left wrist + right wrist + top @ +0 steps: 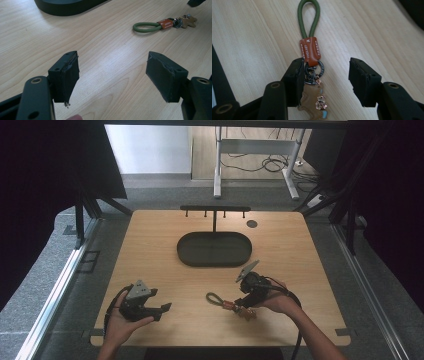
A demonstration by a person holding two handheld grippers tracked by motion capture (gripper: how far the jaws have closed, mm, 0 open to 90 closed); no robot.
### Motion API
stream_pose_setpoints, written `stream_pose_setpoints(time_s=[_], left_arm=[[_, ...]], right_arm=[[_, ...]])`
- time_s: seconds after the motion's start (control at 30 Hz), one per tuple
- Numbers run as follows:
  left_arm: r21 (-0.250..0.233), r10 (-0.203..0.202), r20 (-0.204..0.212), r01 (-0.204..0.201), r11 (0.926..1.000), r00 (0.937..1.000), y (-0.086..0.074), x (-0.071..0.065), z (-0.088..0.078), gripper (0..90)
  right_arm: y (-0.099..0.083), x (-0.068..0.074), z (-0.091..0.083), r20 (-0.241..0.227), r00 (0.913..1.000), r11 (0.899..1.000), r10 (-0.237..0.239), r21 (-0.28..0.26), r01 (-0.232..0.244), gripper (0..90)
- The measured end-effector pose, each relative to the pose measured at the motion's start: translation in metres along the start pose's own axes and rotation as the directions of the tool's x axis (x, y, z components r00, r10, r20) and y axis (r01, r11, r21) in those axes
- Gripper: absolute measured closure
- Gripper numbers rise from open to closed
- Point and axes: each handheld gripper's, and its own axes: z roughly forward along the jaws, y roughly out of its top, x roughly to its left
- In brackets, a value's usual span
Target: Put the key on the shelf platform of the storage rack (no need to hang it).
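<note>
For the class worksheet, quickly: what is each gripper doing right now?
Left gripper: open, holding nothing, above bare table.
Right gripper: open, its jaws either side of the keychain, not closed on it.

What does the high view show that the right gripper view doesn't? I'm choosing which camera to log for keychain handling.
High view alone: the black oval tray, the hook rack behind it, the whole wooden table, the left tongs held apart from the keychain, and both hands.

Right gripper view alone: close detail, namely the orange leather tag, the dark metal rings and the tan charm between the open jaws.

Both: the green-loop keychain lying on the table at the right tongs, not yet gripped.
</note>
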Motion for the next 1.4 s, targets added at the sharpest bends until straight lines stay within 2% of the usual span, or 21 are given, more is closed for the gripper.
stream_pose_setpoints(time_s=[0.17,0.47,0.73,1.1,1.4], left_arm=[[-0.005,-0.004,-0.003,0.004,1.0000,1.0000,0.000,0.000,-0.002,26.9],[-0.009,-0.004,-0.001,0.004,1.0000,1.0000,0.000,0.001,-0.003,26.9],[-0.009,-0.002,0.001,0.002,1.0000,1.0000,0.000,0.001,-0.003,26.9],[-0.018,-0.009,-0.003,0.009,0.9998,1.0000,0.000,0.002,-0.006,26.9],[-0.017,-0.013,-0.006,0.013,0.9998,0.9999,-0.001,0.004,-0.006,26.9]], right_arm=[[0.007,0.005,0.011,-0.025,0.9991,0.999,-0.034,0.038,0.035,49.5],[0.016,0.011,0.028,-0.045,0.9976,0.995,-0.052,0.086,0.056,51.2],[0.020,0.013,0.038,-0.051,0.9964,0.990,-0.068,0.119,0.073,52.9],[0.026,0.016,0.050,-0.032,0.9953,0.980,-0.092,0.173,0.096,55.9],[0.028,0.016,0.056,-0.033,0.9947,0.978,-0.097,0.182,0.102,62.0]])
